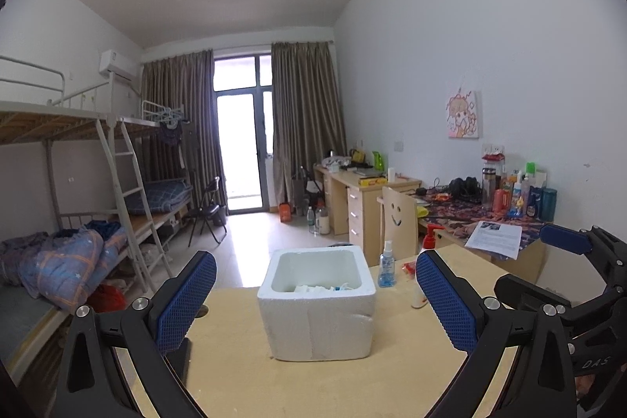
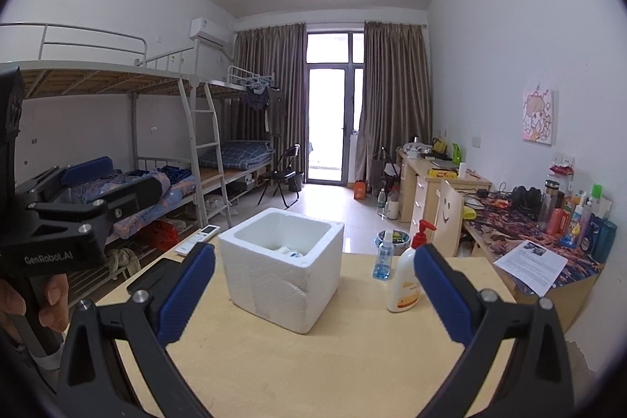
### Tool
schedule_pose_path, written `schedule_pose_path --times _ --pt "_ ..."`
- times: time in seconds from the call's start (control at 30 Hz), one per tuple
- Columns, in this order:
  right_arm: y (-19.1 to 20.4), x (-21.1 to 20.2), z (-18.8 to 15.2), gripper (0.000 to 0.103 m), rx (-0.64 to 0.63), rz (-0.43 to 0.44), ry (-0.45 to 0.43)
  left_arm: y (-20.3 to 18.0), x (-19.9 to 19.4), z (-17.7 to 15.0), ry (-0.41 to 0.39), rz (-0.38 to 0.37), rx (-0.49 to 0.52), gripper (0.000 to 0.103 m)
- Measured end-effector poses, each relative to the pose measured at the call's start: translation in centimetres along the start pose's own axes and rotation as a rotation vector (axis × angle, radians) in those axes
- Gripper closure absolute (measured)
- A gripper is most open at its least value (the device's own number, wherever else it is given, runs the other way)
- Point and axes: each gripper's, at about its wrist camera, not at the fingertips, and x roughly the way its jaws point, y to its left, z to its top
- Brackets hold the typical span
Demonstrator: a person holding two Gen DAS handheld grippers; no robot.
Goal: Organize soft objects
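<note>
Both the left gripper and right gripper gape wide, empty, before the foam box.

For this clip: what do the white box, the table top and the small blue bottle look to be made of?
White box: looks like expanded polystyrene foam, with thick walls, a matte grainy surface and a dented edge. Table: pale wood-look board, smooth and matte; probably laminate, though that can't be confirmed. Small spray bottle: clear plastic, apparently, glossy, with blue liquid visible through it.
</note>
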Motion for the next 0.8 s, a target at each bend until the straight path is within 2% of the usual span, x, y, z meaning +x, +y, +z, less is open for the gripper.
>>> schedule_pose_path --times 0.27,0.6,0.8 --pt "1.3 -2.6 -2.3 0.000 0.016 0.008 -0.038 0.2 -3.8 -3.0 -0.043 0.025 -0.035 0.001" --pt "2.6 -5.1 -5.7 0.000 0.021 -0.040 -0.082 -1.0 -5.9 -7.1 -0.041 0.069 -0.037 0.001" --pt "2.5 -5.4 -6.9 0.000 0.036 -0.050 -0.075 -1.7 -6.5 -8.8 -0.058 0.075 -0.050 0.001"
